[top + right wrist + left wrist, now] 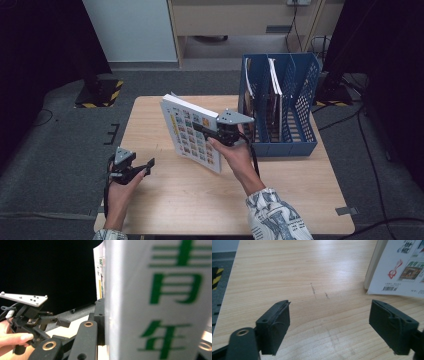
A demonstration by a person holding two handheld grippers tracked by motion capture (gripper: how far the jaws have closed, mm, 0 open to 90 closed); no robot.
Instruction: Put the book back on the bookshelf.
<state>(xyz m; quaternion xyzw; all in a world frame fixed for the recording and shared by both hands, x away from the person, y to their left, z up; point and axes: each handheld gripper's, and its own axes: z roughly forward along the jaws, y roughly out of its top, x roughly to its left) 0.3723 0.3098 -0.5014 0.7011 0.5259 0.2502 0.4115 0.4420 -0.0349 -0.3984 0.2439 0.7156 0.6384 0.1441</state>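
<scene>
Your right gripper [207, 131] is clamped on a thick book [192, 134], its black jaws pinching the right edge of the glossy cover. That cover is a white field tiled with small coloured picture squares, and the stack of pale pages shows as a clean white band along the top. You hold the book tilted and lifted off the table [165, 205], just left of the blue file rack [280, 105]. In the right gripper view the book's spine [155, 300] is a smooth grey-white slab printed with bold green characters, and a matte black jaw with a brass-ringed rivet lies flat against it on the left.

Your left gripper [145, 166] hangs released, well to the left of the rack and near the table's front left corner, apart from the book. In the left gripper view its two blocky black jaws stand wide with bare wood between them; a lower corner of the book [397, 267], with a barcode and a red guitar drawing, sits beyond the right jaw without touching it.

Pale wood makes up the table, with a fine straight grain, a soft sheen and a few dark scuffs. Perforated blue plastic forms the rack, a row of upright slots with slanted tops; thin books stand in the slots nearest the held book.
</scene>
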